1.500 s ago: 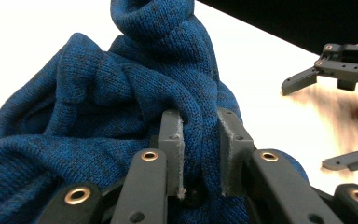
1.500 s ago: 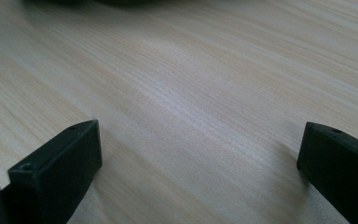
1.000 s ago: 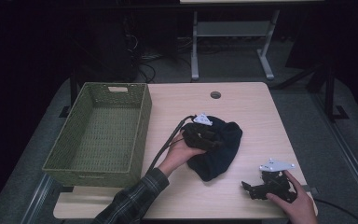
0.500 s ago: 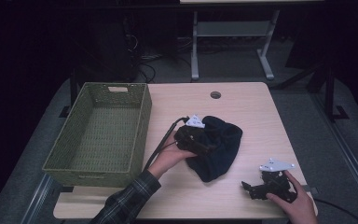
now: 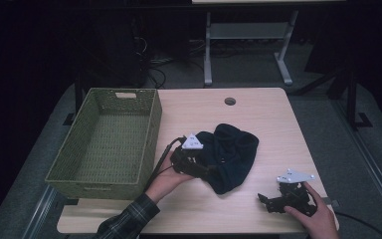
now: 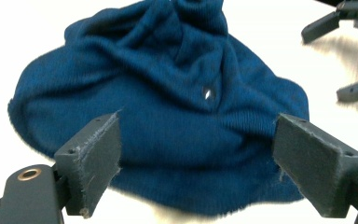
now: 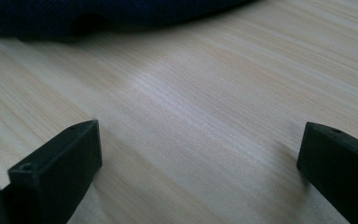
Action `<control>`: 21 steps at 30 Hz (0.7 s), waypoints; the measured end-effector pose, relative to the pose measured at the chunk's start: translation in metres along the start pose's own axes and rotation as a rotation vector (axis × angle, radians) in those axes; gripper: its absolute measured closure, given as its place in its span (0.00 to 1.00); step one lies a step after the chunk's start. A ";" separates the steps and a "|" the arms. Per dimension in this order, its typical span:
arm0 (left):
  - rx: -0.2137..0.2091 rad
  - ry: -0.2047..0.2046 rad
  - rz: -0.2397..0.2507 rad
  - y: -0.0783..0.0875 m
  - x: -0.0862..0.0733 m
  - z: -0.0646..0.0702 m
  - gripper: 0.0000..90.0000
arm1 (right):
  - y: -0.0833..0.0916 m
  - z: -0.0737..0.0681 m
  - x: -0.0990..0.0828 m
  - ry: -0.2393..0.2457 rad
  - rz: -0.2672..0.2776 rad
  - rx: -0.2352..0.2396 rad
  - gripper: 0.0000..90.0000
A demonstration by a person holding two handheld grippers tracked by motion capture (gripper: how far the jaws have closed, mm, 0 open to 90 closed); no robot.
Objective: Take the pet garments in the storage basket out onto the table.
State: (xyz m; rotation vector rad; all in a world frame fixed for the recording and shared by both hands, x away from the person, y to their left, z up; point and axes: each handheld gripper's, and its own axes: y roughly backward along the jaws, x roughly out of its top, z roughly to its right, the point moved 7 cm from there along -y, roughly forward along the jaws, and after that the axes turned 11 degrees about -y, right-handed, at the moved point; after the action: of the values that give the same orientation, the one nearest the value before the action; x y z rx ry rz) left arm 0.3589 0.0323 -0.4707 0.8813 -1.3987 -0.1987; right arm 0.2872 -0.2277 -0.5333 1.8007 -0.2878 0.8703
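Observation:
A dark blue knitted cloth (image 5: 231,155) lies crumpled in the middle of the wooden table (image 5: 258,112). My left gripper (image 5: 205,168) sits at the cloth's left edge, jaws open. In the left gripper view the cloth (image 6: 168,107) spreads just beyond the two pads (image 6: 95,161), which stand wide apart with the cloth's near hem between them. My right gripper (image 5: 264,200) rests low on the table near the front right edge, open, and its view has bare wood between the jaws and the cloth's edge (image 7: 98,14) at the top.
A green woven basket (image 5: 144,144), holding nothing, stands at the left of the table. A round cable hole (image 5: 230,101) is at the back. The other gripper's fingers (image 6: 340,28) show at the upper right of the left gripper view. Dark floor and a metal stand lie beyond.
My left gripper has slid back toward the person and to the left, ending at the cloth's left edge. The cloth has spread out slightly. The right gripper has stayed still.

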 end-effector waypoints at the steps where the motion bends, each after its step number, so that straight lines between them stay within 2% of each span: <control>1: 0.005 0.002 -0.004 0.001 -0.004 0.002 0.17 | 0.000 0.000 0.000 0.002 -0.001 -0.001 0.00; 7: 0.027 0.014 -0.044 0.008 -0.026 0.010 0.16 | 0.000 0.000 0.000 0.002 -0.001 -0.001 0.00; 12: 0.027 0.013 -0.108 0.008 -0.046 0.017 0.16 | 0.000 0.000 0.000 0.002 -0.001 -0.001 0.00; 14: 0.033 0.005 -0.134 0.009 -0.052 0.017 0.15 | 0.000 0.000 0.000 0.002 -0.001 -0.001 0.00; 16: 0.039 0.017 -0.140 0.010 -0.055 0.017 0.15 | 0.000 0.000 0.000 0.002 -0.001 -0.001 0.00; 21: 0.029 0.011 -0.177 0.007 -0.068 0.019 0.14 | 0.000 0.000 0.000 0.002 -0.001 -0.001 0.00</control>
State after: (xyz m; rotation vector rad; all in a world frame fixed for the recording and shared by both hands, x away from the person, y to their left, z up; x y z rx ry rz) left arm 0.3249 0.0705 -0.5196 1.0296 -1.3167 -0.3076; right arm 0.2873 -0.2279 -0.5333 1.7991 -0.2863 0.8711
